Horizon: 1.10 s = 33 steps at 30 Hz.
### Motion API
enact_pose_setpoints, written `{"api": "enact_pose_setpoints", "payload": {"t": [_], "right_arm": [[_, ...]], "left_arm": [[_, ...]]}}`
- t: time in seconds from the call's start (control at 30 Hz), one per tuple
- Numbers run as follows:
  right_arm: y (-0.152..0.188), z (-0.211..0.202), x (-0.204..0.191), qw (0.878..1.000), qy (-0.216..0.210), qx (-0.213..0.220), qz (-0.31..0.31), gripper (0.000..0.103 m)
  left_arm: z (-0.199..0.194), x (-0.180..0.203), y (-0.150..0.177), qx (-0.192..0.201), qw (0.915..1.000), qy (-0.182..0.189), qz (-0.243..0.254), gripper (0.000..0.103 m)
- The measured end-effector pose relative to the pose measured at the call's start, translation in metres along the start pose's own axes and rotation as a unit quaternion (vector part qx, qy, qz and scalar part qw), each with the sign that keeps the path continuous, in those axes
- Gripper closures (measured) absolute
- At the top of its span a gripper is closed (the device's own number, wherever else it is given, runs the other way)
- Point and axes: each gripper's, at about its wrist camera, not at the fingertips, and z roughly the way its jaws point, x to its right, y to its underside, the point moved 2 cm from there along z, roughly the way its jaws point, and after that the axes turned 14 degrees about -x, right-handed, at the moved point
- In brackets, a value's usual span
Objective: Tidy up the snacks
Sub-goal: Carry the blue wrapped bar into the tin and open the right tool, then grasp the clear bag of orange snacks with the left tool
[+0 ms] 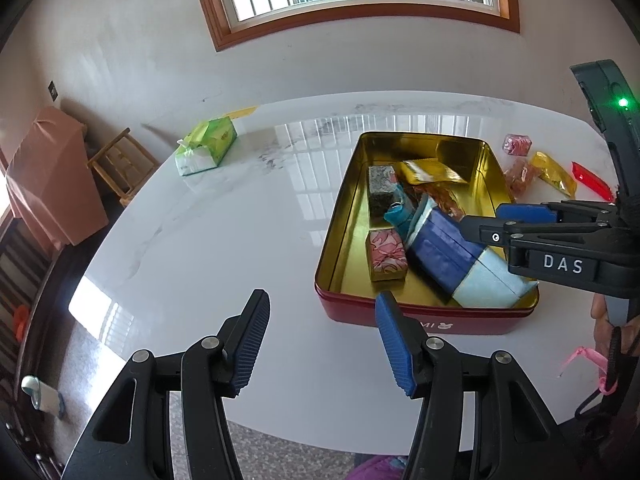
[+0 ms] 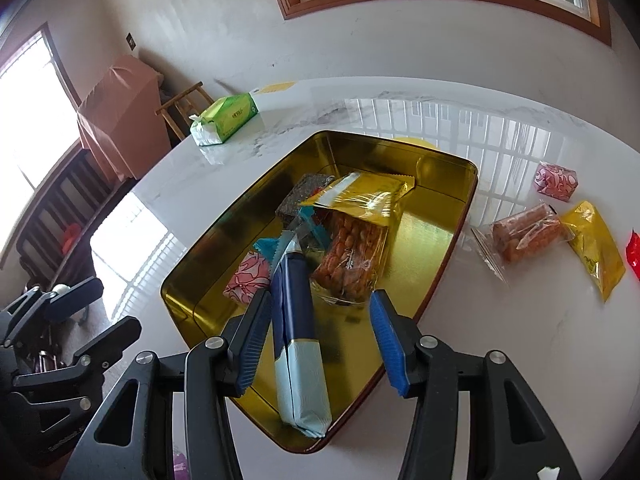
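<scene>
Left wrist view: left gripper (image 1: 322, 338) hangs over bare white marble-look table (image 1: 224, 232), jaws moderately apart, nothing between them. Red rectangular tin w/ gold interior (image 1: 404, 318) sits just right of it, holding several snacks. Long blue-and-pale-blue wrapped packet (image 1: 460, 268) lies slanted in the tin. Right gripper (image 1: 486, 222) reaches in over it from the right.

Right wrist view: right gripper straddles the long packet; jaws part open, left pad close beside wrapper, right pad clear. No grip evident, packet appears released. Clear bag of orange snacks (image 2: 524, 236), gold foil pouch (image 2: 596, 248), pink patterned wrapped block (image 2: 556, 181) lie on the table outside the tin, right side.

Judgement: lift straight up clear of the wrapper before crossing the tin wall, so nothing drags; bag of orange snacks looks nearest next pick.
</scene>
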Motion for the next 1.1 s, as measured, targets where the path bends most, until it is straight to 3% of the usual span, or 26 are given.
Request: {"api": "enact_pose_setpoints", "payload": {"t": [0.4,0.6,0.8,0.97,1.1], "right_arm": [[0.031,-0.039,0.036,0.998,-0.016,0.052,0.025,0.051],[0.071,-0.067,0.106,0.992,0.059,0.064,0.087,0.048],[0.122,-0.089,0.194,0.97,0.149,0.062,0.182,0.048],[0.145,-0.1,0.236,0.952,0.222,0.061,0.203,0.048],[0.154,-0.106,0.26,0.945,0.22,0.067,0.231,0.047]], "left_arm": [[0.001,0.006,-0.001,-0.003,0.9999,-0.007,0.011,0.044],[0.001,0.007,-0.002,-0.003,0.9999,-0.004,0.013,0.042],[-0.005,0.019,-0.006,-0.003,0.9992,0.018,0.036,0.042],[-0.021,0.042,-0.018,0.004,0.9927,0.082,0.089,0.042],[-0.037,0.071,-0.035,0.011,0.9803,0.132,0.146,0.042]]}}
